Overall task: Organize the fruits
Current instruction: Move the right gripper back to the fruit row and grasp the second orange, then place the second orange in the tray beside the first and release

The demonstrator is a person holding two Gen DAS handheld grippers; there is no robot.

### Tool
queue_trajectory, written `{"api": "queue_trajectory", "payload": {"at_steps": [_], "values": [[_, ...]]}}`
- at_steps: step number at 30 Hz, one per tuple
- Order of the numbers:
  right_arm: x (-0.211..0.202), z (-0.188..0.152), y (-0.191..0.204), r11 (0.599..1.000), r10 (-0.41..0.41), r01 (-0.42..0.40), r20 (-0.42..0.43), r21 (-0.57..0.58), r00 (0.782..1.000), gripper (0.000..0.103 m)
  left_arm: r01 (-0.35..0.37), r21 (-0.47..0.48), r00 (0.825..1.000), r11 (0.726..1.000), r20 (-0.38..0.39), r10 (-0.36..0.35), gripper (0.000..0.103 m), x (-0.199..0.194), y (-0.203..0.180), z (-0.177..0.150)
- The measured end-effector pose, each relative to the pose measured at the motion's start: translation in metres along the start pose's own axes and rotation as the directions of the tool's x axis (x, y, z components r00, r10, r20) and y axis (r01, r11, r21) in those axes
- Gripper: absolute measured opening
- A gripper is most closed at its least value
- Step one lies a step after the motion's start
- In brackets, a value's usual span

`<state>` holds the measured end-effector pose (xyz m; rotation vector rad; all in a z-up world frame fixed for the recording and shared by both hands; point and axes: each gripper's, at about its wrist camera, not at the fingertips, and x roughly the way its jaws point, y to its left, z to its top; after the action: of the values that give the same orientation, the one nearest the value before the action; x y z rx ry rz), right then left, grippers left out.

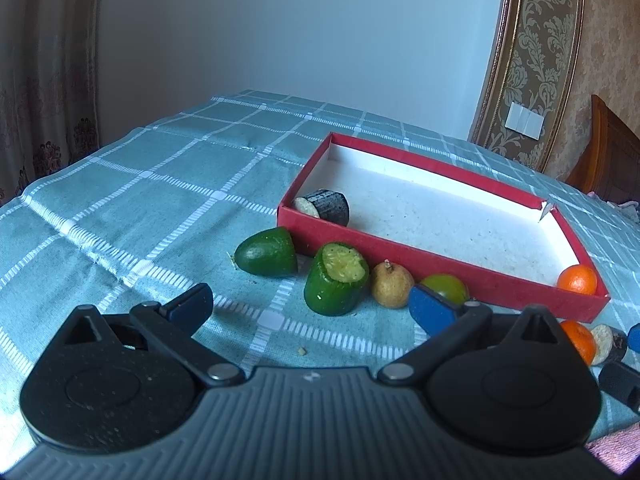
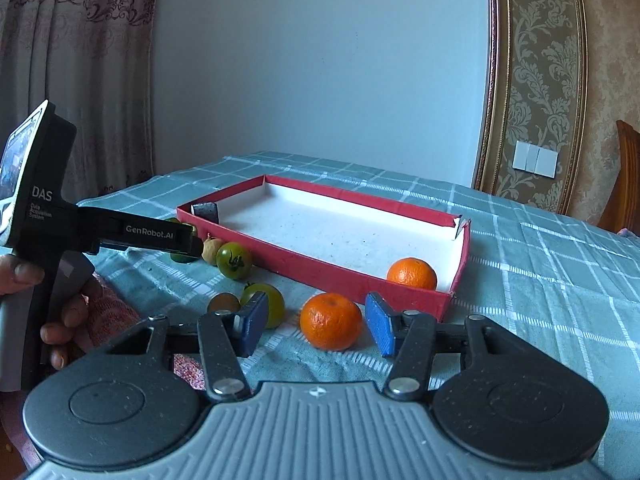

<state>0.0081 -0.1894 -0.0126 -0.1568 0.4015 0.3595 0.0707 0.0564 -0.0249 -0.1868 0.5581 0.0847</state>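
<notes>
A surface (image 1: 132, 184) covered by a teal checked cloth is seen against a pale wall, with a patterned curtain (image 2: 80, 60) at the left and a wall switch (image 2: 535, 159) at the right. A shallow red box (image 1: 460, 276) with a white inside lies on the cloth. Inside it, a dark cut piece (image 1: 326, 207) rests in one near corner and an orange (image 2: 412, 273) in the other.

Outside the box, along its near wall, a row is noted: a green cut piece on its side (image 1: 267, 252), a second green cut piece standing with its pale flesh up (image 1: 336, 278), a small tan fruit (image 1: 391, 284), and a green tomato (image 2: 234, 260). Nearer the camera lie a second green tomato (image 2: 269, 304) and a second orange (image 2: 331, 321).

The left gripper (image 1: 308, 304) is held with its jaws spread wide; nothing is held, and the standing green piece lies just ahead of them. The right gripper (image 2: 318, 326) has its jaws released on either side of the second orange, with a gap on both sides. A hand (image 2: 60, 312) is seen on the left gripper's handle.
</notes>
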Motion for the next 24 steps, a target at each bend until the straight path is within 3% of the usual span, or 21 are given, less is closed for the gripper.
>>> {"api": "queue_trajectory", "payload": {"at_steps": [11, 13, 14, 20, 24], "values": [[0.038, 0.002, -0.019, 0.996, 0.026, -0.017, -0.107, 0.090, 0.994, 0.053, 0.008, 0.000, 1.000, 1.000, -0.001, -0.008, 0.103, 0.000, -0.001, 0.000], [0.040, 0.002, -0.021, 0.995, 0.030, -0.020, -0.111, 0.095, 0.993, 0.042, 0.009, 0.001, 1.000, 1.000, -0.001, -0.009, 0.103, 0.000, -0.001, 0.000], [0.042, 0.002, -0.021, 0.995, 0.030, -0.018, -0.123, 0.097, 0.992, 0.042, 0.009, 0.002, 1.000, 1.000, -0.002, -0.009, 0.103, 0.000, -0.001, 0.000], [0.039, 0.003, -0.021, 0.994, 0.030, -0.018, -0.117, 0.108, 0.993, 0.040, 0.005, -0.002, 1.000, 1.000, -0.001, -0.005, 0.103, -0.001, -0.002, 0.000], [0.028, 0.015, -0.024, 0.992, 0.024, -0.016, -0.062, 0.123, 0.998, 0.040, 0.005, -0.001, 1.000, 1.000, -0.002, -0.005, 0.103, 0.000, -0.001, 0.000]]}}
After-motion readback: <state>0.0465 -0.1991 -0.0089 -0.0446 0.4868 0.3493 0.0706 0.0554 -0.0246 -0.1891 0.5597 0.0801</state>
